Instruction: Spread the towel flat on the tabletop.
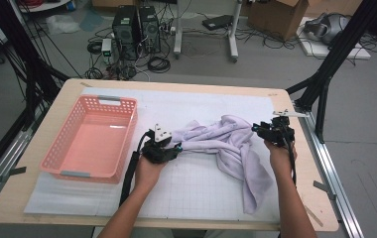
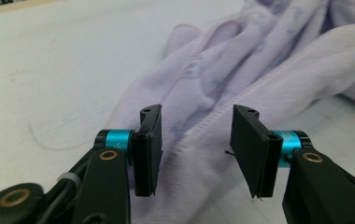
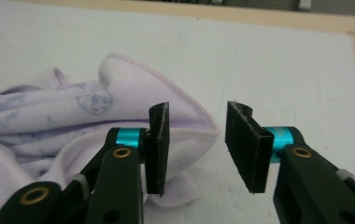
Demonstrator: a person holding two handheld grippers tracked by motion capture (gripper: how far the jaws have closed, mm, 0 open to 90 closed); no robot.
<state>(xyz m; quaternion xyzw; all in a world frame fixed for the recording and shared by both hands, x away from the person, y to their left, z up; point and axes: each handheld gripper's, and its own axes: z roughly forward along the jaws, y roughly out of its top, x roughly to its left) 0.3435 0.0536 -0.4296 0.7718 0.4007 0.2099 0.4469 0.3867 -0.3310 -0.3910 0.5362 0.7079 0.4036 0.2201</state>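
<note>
Lavender cloth (image 1: 228, 146) lies crumpled on the white gridded mat (image 1: 191, 183) at the middle-right of the table (image 1: 8, 198), one tail of it trailing toward the near edge. Nearest in the high view, the person's two forearms come up from the bottom edge. The left gripper (image 1: 175, 147) sits at the cloth's left end; in the left gripper view its jaws stand apart with a stitched fold of the fabric (image 2: 241, 79) lying in the gap between them, and neither pad presses on it. The right gripper (image 1: 256, 130) is at the cloth's right end, by the upper part of the bundle; in the right gripper view its jaws are likewise spread, a rounded hemmed corner of the cloth (image 3: 133, 93) sitting behind the left pad and reaching into the gap without being pinched. Left of the cloth, well apart from it, a pink plastic basket (image 1: 127, 126) rests on the mat. Beyond the table's far edge, computer towers (image 1: 137, 29) and tangled cables (image 1: 159, 63) sit on the floor, with a cardboard box (image 1: 276, 17) farther right.
</note>
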